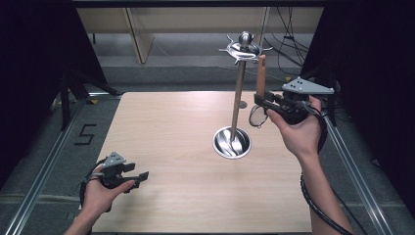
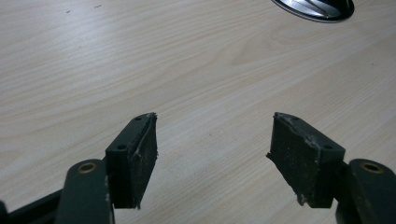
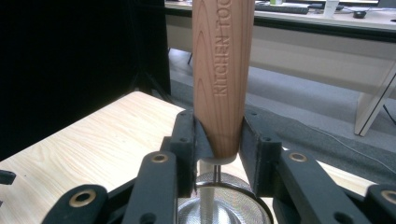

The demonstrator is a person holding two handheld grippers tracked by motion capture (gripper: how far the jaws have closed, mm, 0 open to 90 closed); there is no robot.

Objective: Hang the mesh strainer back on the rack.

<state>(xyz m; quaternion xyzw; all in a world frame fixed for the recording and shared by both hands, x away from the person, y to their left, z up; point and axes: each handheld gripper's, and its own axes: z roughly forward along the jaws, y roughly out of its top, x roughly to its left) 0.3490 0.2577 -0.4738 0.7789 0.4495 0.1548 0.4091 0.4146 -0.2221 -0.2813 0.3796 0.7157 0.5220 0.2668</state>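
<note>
A metal utensil stand rises from a round shiny base [image 1: 232, 142] on the wooden table [image 1: 171, 147], its thin pole [image 1: 238, 93] ending in a crown of hooks [image 1: 243, 48]. Right of the pole, my right gripper [image 1: 262, 100] is shut on a small strainer's wooden handle [image 1: 261, 76], which points upward; the wire ring [image 1: 256, 116] hangs below. The right gripper view shows the handle [image 3: 223, 70] marked "KITCHEN TOOL" pinched between the pads, with the mesh bowl [image 3: 224, 205] beneath. My left gripper [image 1: 142, 177] lies low at the table's front left, open over bare wood [image 2: 212, 149].
The stand's base edge [image 2: 317, 7] shows far off in the left gripper view. Metal rails run along both table sides, with a "5" marked on the floor [image 1: 84, 134] at left. Cables lie behind the table at back right. Dark curtains flank the scene.
</note>
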